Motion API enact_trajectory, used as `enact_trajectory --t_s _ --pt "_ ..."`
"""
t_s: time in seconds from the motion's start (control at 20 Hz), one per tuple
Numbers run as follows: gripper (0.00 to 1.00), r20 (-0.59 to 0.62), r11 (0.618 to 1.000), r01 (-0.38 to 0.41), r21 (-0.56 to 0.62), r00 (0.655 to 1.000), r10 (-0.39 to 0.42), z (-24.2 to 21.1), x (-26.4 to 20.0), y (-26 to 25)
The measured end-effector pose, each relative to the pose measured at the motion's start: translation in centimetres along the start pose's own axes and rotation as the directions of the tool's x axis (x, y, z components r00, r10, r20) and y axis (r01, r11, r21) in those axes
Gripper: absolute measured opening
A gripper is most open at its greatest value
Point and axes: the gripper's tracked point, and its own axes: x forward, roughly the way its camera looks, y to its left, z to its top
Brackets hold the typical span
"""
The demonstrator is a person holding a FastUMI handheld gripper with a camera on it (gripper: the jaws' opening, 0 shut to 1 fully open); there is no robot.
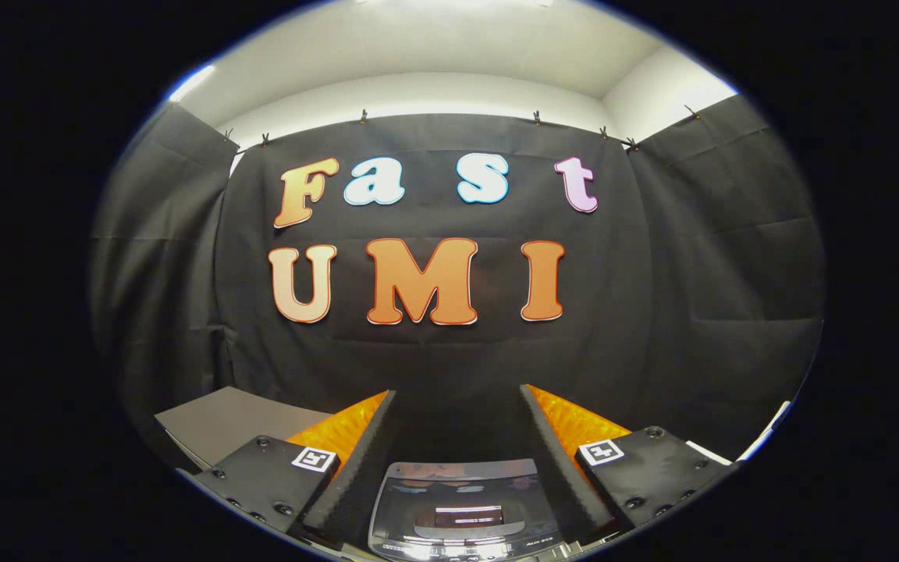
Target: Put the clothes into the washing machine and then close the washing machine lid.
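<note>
My gripper (457, 394) points level at the booth's back wall, its two fingers spread wide with nothing between them. Low between the fingers, close under me, lies the washing machine (461, 511): I see its glossy lid, which reflects the ceiling lights, and a strip of its control panel along the near side. The lid looks to be lying down flat, shut. No clothes are visible in this view.
A flat grey surface (235, 421) shows to the left, beyond the left finger. A white edge (765, 437) runs past the right finger. Black cloth walls close the booth in ahead and on both sides.
</note>
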Motion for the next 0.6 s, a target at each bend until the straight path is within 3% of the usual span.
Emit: enact_trajectory --t_s 0.6 --pt "0.97 -0.008 1.0 0.009 -0.019 1.0 -0.009 -0.21 0.52 -0.11"
